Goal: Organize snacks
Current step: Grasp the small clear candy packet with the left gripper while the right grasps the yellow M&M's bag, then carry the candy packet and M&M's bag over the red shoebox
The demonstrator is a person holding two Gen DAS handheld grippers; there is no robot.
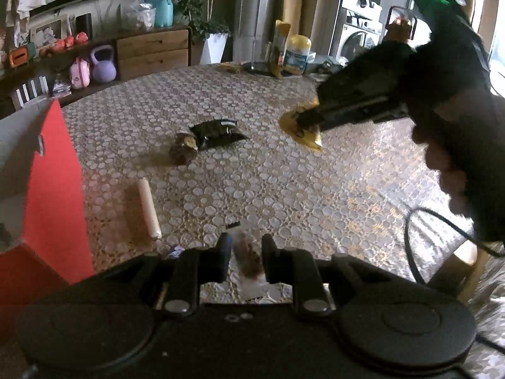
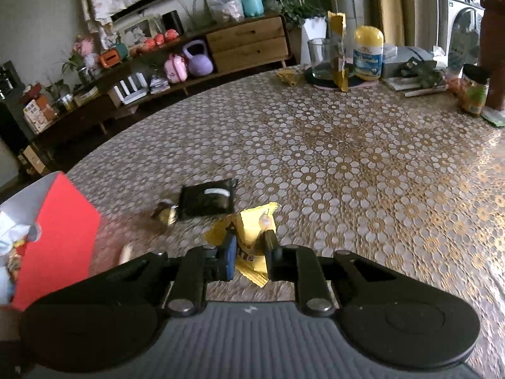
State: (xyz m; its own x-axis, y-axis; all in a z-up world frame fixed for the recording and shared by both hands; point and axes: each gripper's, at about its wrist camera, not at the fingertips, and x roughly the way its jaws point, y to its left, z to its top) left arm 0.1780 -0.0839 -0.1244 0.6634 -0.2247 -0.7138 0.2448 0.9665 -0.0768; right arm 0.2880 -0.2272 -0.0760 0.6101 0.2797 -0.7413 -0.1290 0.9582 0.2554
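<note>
— Between the right gripper's (image 2: 249,252) jaws: the yellow packet (image 2: 244,237), pinched mid-body, off the table (image 2: 347,173).
— Light, crinkly, slippery. And the left gripper (image 1: 243,259)?
— Narrow, clamping a brown snack (image 1: 247,257).

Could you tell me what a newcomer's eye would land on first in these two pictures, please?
Probably the red box standing open at the left edge of the patterned tablecloth. Next, the yellow snack packet pinched in the right gripper, lifted above the cloth. Behind it lie a black packet and, beside it, a small brown-and-gold snack.
</note>
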